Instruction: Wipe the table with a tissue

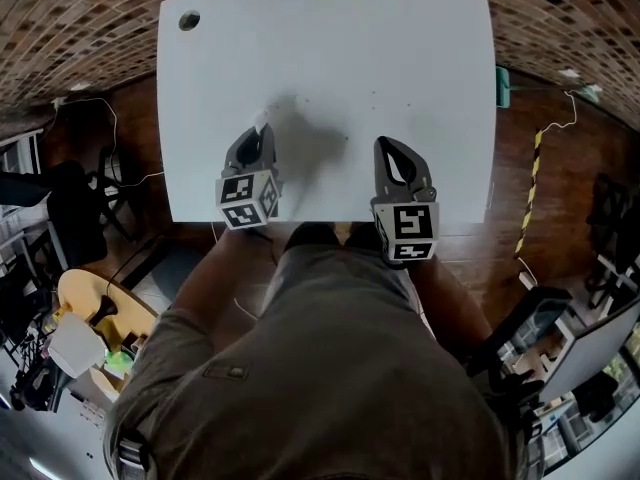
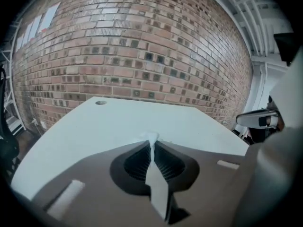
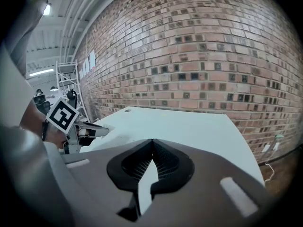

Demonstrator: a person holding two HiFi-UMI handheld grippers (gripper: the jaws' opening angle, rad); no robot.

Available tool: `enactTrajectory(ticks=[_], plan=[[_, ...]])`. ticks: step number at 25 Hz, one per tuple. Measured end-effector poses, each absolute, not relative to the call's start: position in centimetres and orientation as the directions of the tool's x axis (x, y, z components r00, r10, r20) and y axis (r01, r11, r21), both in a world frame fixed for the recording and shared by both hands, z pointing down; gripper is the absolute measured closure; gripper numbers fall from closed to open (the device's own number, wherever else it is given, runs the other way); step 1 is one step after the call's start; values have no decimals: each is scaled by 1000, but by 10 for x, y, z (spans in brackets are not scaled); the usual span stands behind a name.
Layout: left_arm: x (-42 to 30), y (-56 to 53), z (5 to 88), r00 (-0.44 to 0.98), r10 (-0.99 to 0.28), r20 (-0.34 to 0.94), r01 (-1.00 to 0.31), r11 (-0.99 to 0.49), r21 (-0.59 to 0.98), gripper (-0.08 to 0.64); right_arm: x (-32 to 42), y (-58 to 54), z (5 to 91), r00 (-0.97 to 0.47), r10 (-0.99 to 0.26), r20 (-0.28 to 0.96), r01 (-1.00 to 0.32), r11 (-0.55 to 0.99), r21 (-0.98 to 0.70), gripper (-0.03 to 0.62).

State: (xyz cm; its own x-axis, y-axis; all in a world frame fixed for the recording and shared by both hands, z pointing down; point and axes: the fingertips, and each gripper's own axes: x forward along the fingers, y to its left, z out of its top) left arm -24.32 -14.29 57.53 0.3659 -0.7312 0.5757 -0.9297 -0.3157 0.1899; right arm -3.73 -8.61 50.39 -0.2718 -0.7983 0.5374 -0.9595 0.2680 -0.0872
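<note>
Left gripper [image 1: 259,136] had its jaws pressed together, pinching a small white crumpled tissue [image 2: 152,137]. A tuft of the tissue stuck out past the jaw tips on the far side, with a thin strip caught between the ribbed pads. The tissue sat at the tip of the left gripper, over the near-left part of the white rectangular table [image 1: 400,48]; contact with the tabletop could not be told. Right gripper [image 3: 152,144] had its jaws closed tip to tip with nothing between them, held over the near edge of the table, right of the left gripper and apart from it. A small round dark hole [image 1: 189,20] sat at the far-left table corner.
</note>
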Motion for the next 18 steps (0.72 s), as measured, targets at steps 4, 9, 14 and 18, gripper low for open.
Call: enactTrajectory(ticks=[4, 9, 14, 18], plan=[[-242, -152, 593, 361, -694, 623, -929, -326, 175, 538, -33, -87, 511, -258, -794, 550, -964, 252, -89, 578], [-239, -157, 609, 352, -631, 692, -924, -353, 148, 538, -30, -86, 514, -244, -795, 556, -968, 236, -88, 578], [-232, -159, 620, 352, -582, 733, -914, -382, 135, 538, -24, -88, 513, -229, -801, 553, -972, 218, -87, 578], [-226, -159, 626, 349, -551, 758, -909, -396, 130, 538, -18, -88, 511, -218, -806, 550, -975, 204, -87, 578]])
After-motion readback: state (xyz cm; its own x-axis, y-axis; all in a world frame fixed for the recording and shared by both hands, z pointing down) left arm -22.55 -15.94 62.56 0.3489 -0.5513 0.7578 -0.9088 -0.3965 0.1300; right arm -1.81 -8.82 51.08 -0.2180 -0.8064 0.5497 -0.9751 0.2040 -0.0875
